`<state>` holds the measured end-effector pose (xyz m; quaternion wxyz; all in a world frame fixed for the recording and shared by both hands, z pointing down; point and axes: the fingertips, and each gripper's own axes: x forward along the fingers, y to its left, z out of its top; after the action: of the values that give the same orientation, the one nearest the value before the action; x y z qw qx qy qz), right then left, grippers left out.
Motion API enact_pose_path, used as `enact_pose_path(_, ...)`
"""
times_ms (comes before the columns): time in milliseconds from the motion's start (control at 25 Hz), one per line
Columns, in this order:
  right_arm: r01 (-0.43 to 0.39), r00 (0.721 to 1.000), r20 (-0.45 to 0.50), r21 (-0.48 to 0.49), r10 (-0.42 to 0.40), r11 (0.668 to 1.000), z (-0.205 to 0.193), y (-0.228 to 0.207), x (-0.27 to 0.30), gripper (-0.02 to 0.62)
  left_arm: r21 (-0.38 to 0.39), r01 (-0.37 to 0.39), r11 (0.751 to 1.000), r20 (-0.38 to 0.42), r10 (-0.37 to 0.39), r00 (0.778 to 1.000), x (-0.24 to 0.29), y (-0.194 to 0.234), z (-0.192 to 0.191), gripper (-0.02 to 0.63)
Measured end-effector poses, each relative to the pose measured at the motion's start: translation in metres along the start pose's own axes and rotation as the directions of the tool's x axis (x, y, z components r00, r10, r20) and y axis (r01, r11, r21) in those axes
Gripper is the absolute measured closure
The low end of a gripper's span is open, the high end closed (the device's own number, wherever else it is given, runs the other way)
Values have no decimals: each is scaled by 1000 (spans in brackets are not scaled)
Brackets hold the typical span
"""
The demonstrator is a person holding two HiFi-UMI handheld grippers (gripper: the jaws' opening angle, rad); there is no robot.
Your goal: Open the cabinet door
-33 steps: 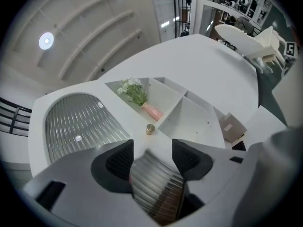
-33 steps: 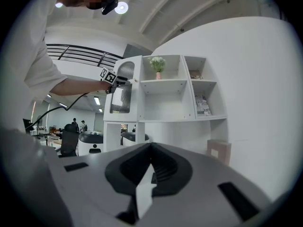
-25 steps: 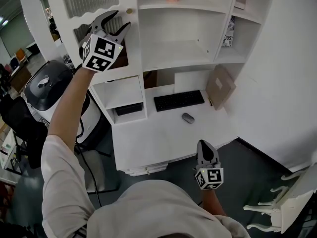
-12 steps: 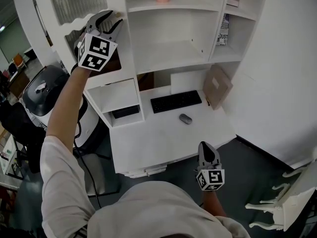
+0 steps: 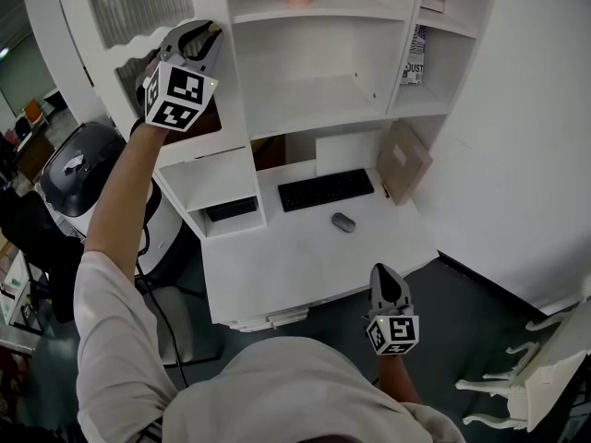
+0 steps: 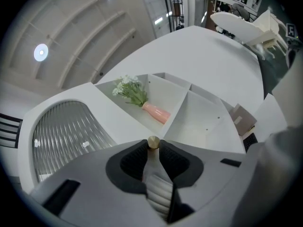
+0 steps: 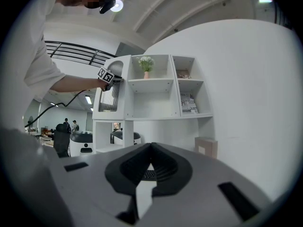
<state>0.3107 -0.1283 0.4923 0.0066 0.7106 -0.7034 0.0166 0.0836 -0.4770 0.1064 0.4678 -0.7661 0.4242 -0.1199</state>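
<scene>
my left gripper [image 6: 152,150] just squeezed in, now pinching the small round brass knob [image 6: 153,141] | white ribbed-glass cabinet door [image 6: 66,131] to its left | right gripper [image 7: 150,148] pressed together, empty

Left gripper [image 5: 208,33] up at the cabinet door [image 5: 138,0] edge, jaws just been closing, can't see what's between them; right gripper [image 5: 385,273] low by the desk [image 5: 305,257].

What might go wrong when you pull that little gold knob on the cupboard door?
1. The left gripper's jaws have just been closing on the knob, and only their tips pinch it, so it may slip out when pulled.
2. The cabinet door holds a ribbed glass pane; a jerky pull might swing it hard.
3. The pink vase of flowers stands in the next compartment, so a shake could tip it.
</scene>
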Motion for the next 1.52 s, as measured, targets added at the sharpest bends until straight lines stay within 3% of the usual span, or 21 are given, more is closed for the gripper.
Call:
enact_pose_path(240,-4,1000,-12,4,4,1000,-4,-4,3,591,-27,-9,1000,11,9,1000,2,0,-1,531)
enact_pose_path(720,-24,1000,-16,8,24,1000,-8,1,8,592,14,-26,1000,10,26,1000,-2,0,0,535)
enact_pose_path(1520,-89,996,-20,5,89,996,-6,16,16,592,-35,58,998,90,-54,994,-56,-5,32,537)
